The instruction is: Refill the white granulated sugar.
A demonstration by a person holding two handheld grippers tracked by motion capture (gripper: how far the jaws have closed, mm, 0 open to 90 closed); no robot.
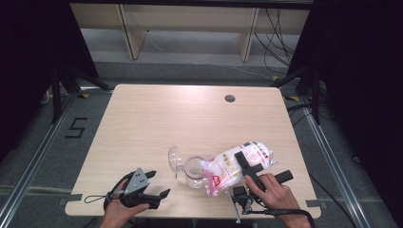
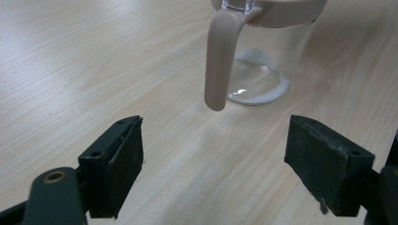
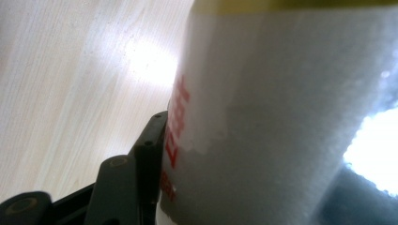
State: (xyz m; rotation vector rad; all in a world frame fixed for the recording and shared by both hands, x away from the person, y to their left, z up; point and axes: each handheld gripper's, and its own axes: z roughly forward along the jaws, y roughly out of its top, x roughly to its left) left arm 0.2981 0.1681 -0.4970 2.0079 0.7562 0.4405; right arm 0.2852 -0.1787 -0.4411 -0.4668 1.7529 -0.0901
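White powder bag [image 1: 237, 164] with red print, tilted over open clear glass jar [image 1: 194, 172], mid-table

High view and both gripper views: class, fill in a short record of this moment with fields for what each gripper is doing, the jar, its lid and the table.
right gripper: shut on the bag, tilted with one end at the jar's mouth
left gripper: open, holding nothing, near the table's front edge
jar: clear, upright, open
lid: flipped back beside the jar
table: light wood
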